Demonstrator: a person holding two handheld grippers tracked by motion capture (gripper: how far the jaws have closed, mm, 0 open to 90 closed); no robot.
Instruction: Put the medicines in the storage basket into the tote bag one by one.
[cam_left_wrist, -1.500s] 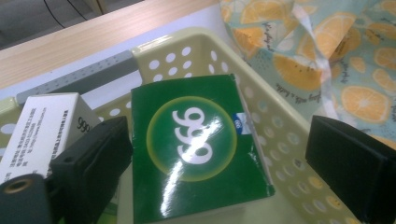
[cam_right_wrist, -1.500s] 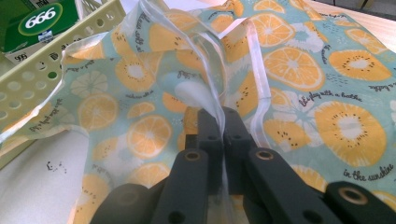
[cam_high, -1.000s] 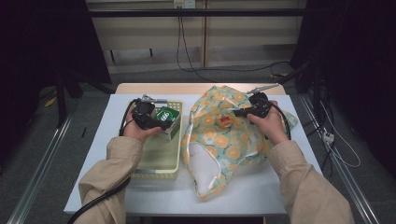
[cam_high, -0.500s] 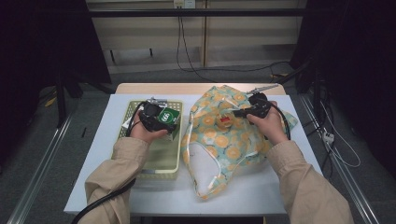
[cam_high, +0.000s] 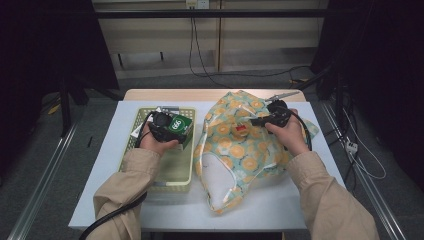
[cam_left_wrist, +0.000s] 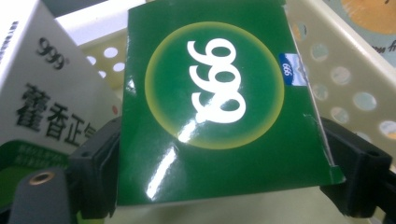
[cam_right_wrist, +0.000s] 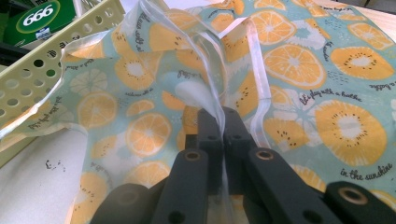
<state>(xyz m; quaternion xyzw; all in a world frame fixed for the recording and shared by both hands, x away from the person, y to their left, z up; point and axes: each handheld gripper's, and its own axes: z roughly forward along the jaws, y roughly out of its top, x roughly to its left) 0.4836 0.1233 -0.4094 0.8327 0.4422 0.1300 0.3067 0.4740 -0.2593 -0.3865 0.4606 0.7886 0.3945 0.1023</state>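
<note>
The left gripper (cam_left_wrist: 219, 186) had lifted the green box (cam_left_wrist: 219, 107), clamped between its jaws, above the basket (cam_high: 165, 172). The right gripper (cam_right_wrist: 223, 135) pinched the bag (cam_right_wrist: 299, 93) rim shut, so loading looked next.

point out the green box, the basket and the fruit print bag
green box (cam_left_wrist: 210, 116), left gripper view, its printed front face
basket (cam_high: 172, 172), high view, bare floor near the front
fruit print bag (cam_high: 250, 155), high view, middle of the cloth

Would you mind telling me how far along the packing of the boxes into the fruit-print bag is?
Done: the right tongs are shut on the bag's clear edge, holding the fruit-print bag. In hand: the left tongs grip the green box above the basket. Left: that box is not yet in the bag, and a white box sits beside it.
</note>
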